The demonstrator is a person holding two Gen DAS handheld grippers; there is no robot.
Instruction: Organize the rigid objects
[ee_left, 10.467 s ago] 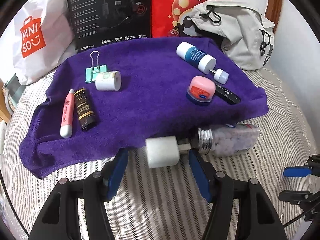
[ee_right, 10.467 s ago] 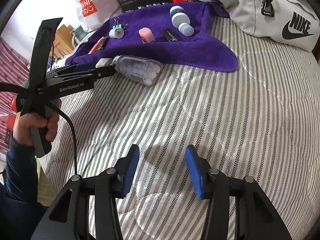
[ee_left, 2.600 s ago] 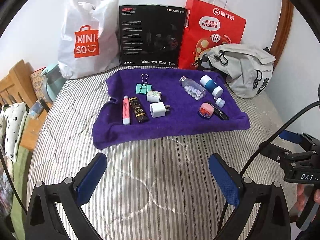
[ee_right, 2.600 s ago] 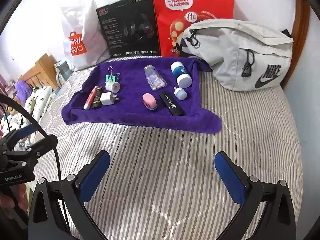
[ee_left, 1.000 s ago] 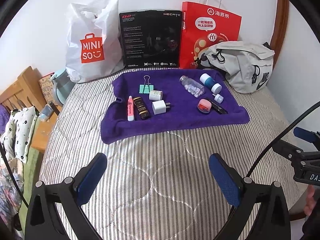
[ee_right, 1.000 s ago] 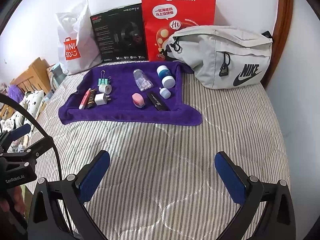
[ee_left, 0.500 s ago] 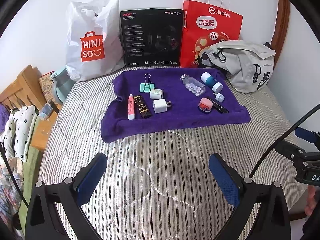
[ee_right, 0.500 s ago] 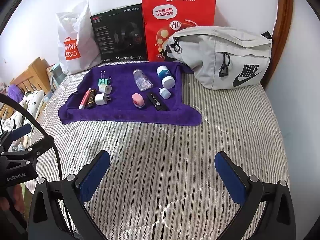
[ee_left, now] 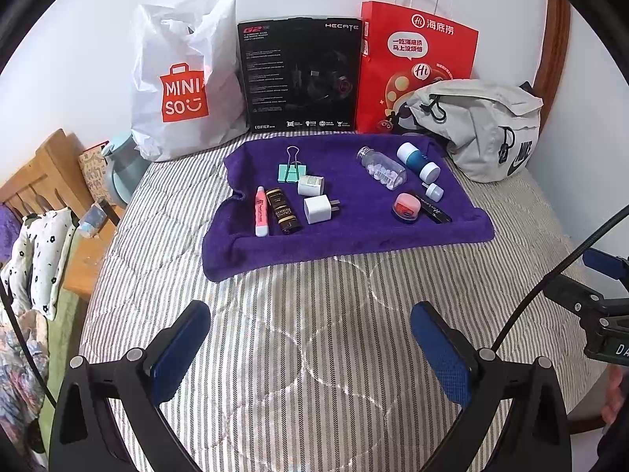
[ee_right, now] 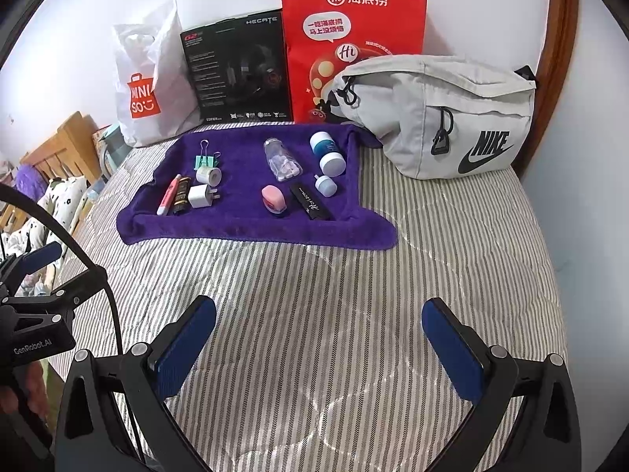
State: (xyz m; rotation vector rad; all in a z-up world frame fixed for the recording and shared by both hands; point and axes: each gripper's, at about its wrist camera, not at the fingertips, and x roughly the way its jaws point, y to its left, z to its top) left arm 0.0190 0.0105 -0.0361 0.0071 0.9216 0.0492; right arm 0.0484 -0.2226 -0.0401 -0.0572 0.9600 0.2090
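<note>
A purple towel [ee_left: 354, 232] [ee_right: 220, 228] lies on the striped bed, with small items laid out on it. On its left part are a green binder clip [ee_left: 291, 171], a white tape roll [ee_left: 310, 185], a pink tube [ee_left: 261, 216], a dark tube [ee_left: 283, 215] and a white charger [ee_left: 317, 209] [ee_right: 200, 196]. Toward the right are a clear pill bottle [ee_left: 381, 168] [ee_right: 282, 162], a blue-and-white bottle [ee_left: 416, 160], a small white cap [ee_left: 434, 191], a pink jar [ee_left: 405, 207] and a black tube [ee_left: 434, 211]. My left gripper [ee_left: 310, 350] and right gripper [ee_right: 319, 348] hover open and empty, well short of the towel.
Against the wall stand a white Miniso bag [ee_left: 177, 90], a black box [ee_left: 300, 78] and a red paper bag [ee_left: 416, 67]. A grey Nike bag [ee_right: 444, 118] lies right of the towel. A wooden bed frame [ee_left: 43, 173] and clothes are at the left edge.
Both grippers have drawn back from the towel over the past seconds. The charger and pill bottle, earlier off the towel's front edge, now lie on it. Since half a second ago almost nothing has moved.
</note>
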